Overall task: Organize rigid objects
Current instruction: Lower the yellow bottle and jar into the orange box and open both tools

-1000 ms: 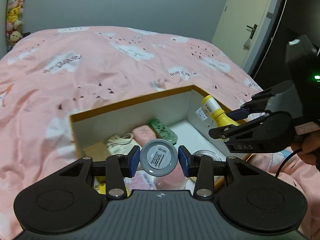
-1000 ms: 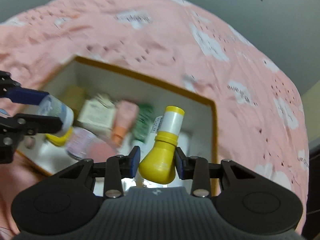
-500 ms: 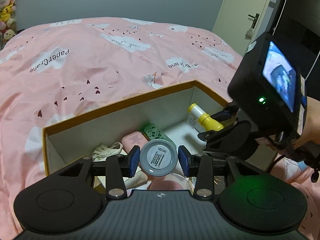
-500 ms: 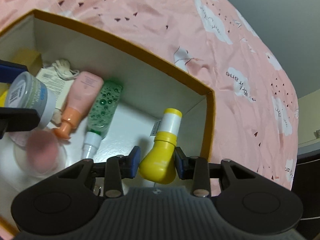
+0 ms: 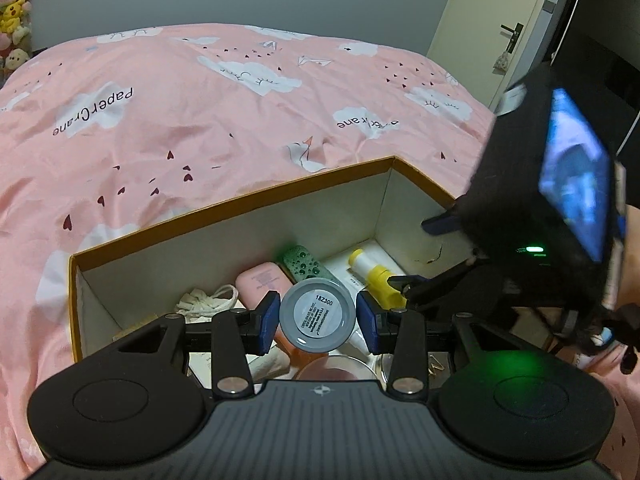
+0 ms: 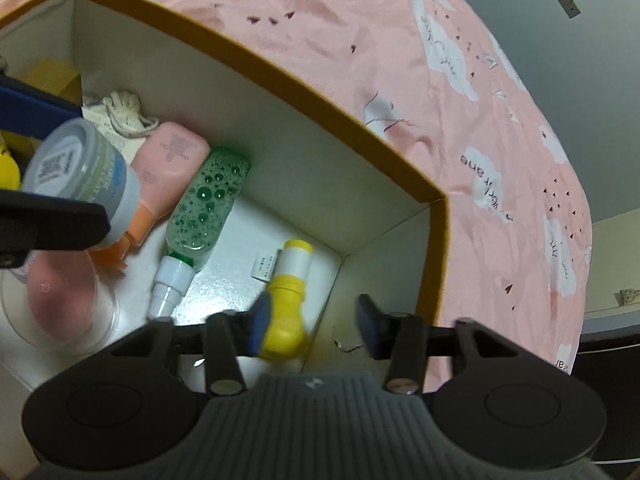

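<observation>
My left gripper (image 5: 317, 317) is shut on a grey round jar (image 5: 317, 315) and holds it above the open orange-rimmed box (image 5: 240, 200); the jar also shows in the right wrist view (image 6: 80, 178). My right gripper (image 6: 314, 322) is open inside the box's right corner. The yellow bottle (image 6: 286, 308) lies on the box floor just left of its open jaws, touching the left finger; it also shows in the left wrist view (image 5: 378, 278).
In the box lie a green bubble-print bottle (image 6: 204, 208), a pink bottle (image 6: 160, 168), a white drawstring bag (image 6: 120, 112), a clear round lid over a pink puff (image 6: 60, 300) and a tan block (image 6: 52, 76). The box sits on a pink bedspread (image 5: 200, 112).
My right gripper lowered the yellow bottle into the box's right corner and opened, letting it go. My left gripper kept the jar and moved a little over the box.
</observation>
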A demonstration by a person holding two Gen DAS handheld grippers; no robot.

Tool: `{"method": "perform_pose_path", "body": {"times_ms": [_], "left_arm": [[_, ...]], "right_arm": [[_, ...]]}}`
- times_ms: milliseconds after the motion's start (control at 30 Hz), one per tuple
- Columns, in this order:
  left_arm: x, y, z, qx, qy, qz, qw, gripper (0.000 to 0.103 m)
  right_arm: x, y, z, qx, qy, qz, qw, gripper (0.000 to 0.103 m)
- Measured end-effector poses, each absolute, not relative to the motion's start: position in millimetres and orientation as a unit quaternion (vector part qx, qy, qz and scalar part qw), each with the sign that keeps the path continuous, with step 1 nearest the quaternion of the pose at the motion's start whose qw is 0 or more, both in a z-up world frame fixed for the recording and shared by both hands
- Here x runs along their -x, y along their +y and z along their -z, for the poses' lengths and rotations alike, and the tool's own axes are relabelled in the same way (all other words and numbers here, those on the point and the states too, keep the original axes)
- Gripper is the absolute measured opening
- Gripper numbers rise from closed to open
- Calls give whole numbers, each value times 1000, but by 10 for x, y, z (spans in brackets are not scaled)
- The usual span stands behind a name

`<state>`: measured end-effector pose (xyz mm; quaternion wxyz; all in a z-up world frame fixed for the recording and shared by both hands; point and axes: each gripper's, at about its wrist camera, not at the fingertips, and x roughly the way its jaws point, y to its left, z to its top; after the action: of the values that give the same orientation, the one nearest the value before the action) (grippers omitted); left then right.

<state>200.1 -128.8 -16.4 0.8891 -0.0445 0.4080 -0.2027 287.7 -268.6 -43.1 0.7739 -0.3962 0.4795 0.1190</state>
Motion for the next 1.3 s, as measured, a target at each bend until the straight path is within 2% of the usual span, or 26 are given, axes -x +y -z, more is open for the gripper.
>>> {"method": "perform_pose_path", "body": {"times_ms": [367,667,1167,1300], "left_arm": [[-1989,-1515,157,72,427,240,869,47],[-2093,-1927,216,55,447,259,855,47],[-2121,-2109,405,57,491,272,825,47],[-2116,-2089,399,54,493,263,828,56]], "right_arm": [[-2261,-2863,-214,383,392,-106,829,68],[-2156,-3266,-324,359,423,-73,829,76],[-2099,-3458,-244,350,434,-60,828,78],[-2102,-3457,-252,347,436,-61,828,78]]}}
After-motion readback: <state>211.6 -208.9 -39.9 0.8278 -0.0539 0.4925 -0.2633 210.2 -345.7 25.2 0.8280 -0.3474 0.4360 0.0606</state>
